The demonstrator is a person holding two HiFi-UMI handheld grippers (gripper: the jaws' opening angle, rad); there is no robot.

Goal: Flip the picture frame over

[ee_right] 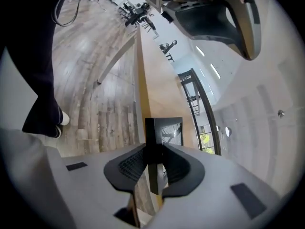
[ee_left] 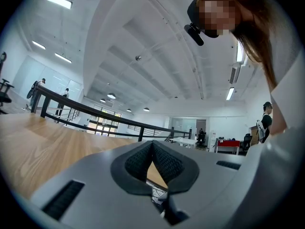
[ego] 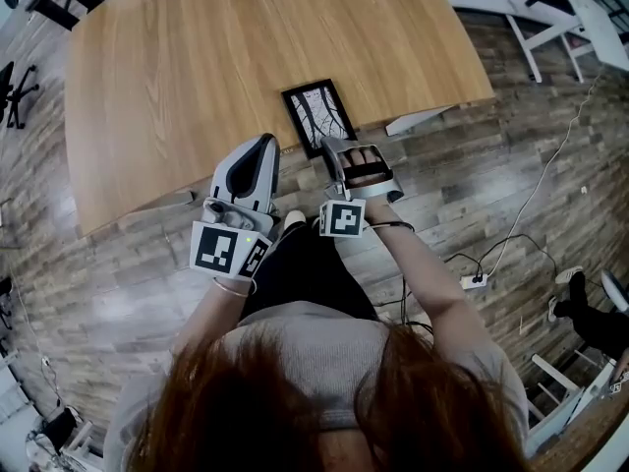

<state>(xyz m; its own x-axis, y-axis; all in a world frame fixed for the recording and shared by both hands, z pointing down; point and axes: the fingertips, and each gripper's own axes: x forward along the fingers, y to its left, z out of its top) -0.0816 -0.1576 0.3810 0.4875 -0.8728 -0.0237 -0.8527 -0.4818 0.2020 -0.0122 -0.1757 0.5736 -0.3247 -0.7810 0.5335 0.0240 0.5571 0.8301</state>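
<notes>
The picture frame (ego: pixel 319 114), black-edged with a pale branch picture facing up, lies at the near edge of the wooden table (ego: pixel 197 67). My right gripper (ego: pixel 334 147) is shut on the frame's near edge. In the right gripper view the black frame edge (ee_right: pixel 150 142) runs between the pads (ee_right: pixel 131 163), and the glass (ee_right: pixel 170 130) shows beyond my right gripper (ee_right: pixel 153 165). My left gripper (ego: pixel 265 144) hovers at the table's edge just left of the frame, touching nothing. In the left gripper view the tips of my left gripper (ee_left: pixel 152 149) meet with nothing held.
The table's front edge (ego: pixel 295 170) runs under both grippers, with plank floor below. A white power strip (ego: pixel 474 281) and its cable lie on the floor to the right. White furniture legs (ego: pixel 531 37) stand at the back right, a dark chair (ego: pixel 15 87) at the far left.
</notes>
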